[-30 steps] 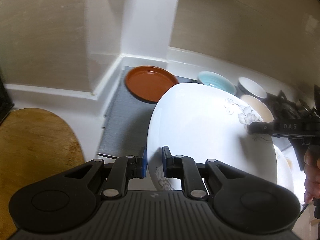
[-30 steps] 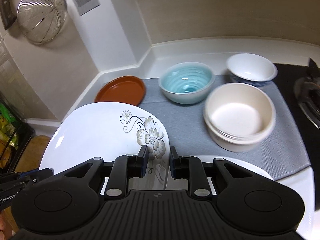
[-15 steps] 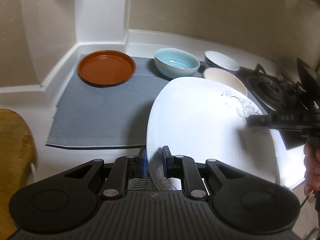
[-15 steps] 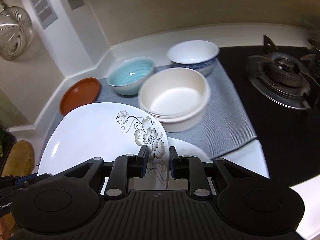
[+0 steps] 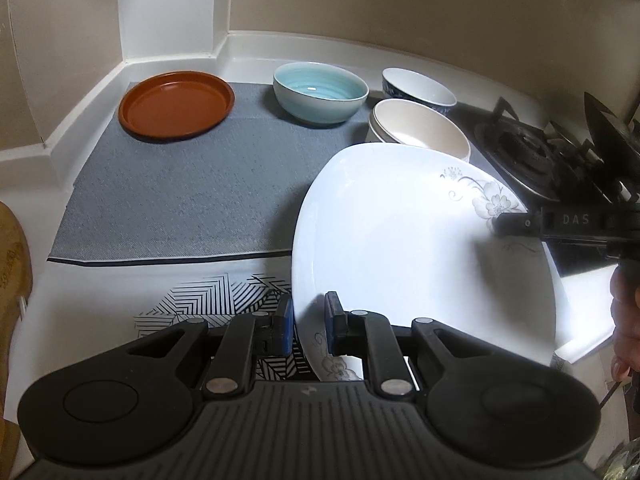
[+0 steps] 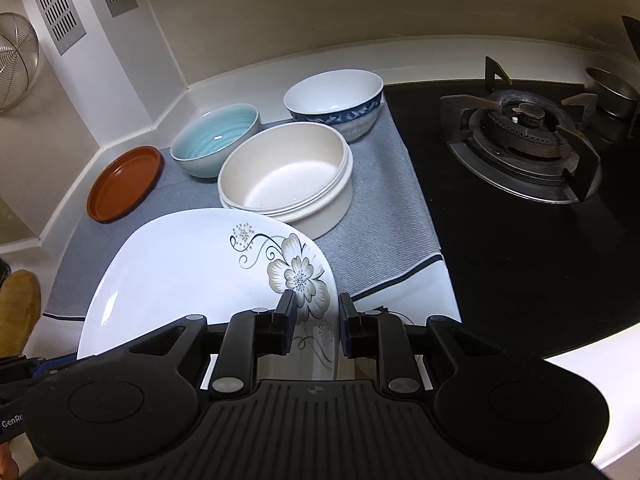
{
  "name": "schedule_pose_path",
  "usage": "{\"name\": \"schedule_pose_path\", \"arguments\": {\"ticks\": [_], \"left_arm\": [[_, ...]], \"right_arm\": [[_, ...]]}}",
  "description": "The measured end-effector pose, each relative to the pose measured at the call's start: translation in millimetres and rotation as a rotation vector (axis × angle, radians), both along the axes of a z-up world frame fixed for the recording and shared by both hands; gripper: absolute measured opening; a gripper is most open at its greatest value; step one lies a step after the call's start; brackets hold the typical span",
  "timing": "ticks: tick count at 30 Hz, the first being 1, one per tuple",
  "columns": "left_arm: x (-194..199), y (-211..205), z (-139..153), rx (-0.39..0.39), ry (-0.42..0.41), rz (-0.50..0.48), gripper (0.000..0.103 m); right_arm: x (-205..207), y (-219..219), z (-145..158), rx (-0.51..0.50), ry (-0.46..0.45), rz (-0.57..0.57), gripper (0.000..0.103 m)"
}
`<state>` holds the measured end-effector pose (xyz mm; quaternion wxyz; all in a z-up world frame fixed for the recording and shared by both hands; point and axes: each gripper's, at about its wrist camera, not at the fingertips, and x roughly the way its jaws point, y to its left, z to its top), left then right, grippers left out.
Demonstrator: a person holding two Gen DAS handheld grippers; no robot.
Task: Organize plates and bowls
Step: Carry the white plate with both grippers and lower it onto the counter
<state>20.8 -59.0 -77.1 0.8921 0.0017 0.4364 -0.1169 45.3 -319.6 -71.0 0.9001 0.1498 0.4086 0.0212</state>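
Left of the cream bowl stack sit the brown plate and blue bowl, seemingly still unsorted. The flowered plate hangs before the stack, left gripper and right gripper each pinching its rim; placing remains.

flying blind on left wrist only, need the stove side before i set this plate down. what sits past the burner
Observer: A metal pot sits behind the gas burner, near the wall.
Operator: how many cream bowls are stacked there
Observer: The cream bowl stack shows several nested rims; I cannot count them exactly.
Operator: does the right gripper have the plate
Observer: The right gripper straddles the floral plate rim at the flower; the rim does not fill the gap.
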Motion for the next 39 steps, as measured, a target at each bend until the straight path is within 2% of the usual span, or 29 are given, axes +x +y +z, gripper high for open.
{"name": "schedule_pose_path", "arguments": {"ticks": [19,31,35,38,39], "left_arm": [[-6.5,-6.2,-3.3,0.033,0.01,-0.008,0.018],[-7.6,-8.5,-2.0,0.051,0.005,-0.026,0.019],[-9.1,-8.2,-2.6,0.051,0.005,-0.039,0.02],[-8.4,-10.8,-4.7,0.049,0.011,-0.068,0.03],[-8.0,-9.8,-4.8,0.041,0.011,-0.069,0.03]], "right_arm": [[-5.6,7.6,-8.2,-0.066,0.017,-0.013,0.024],[-8.2,13.0,-8.7,-0.102,-0.005,-0.017,0.023],[-7.9,13.4,-8.3,-0.112,-0.005,-0.012,0.023],[-4.7,12.5,-10.5,-0.117,0.005,0.001,0.023],[-3.9,11.4,-12.1,-0.107,0.017,0.002,0.023]]}}
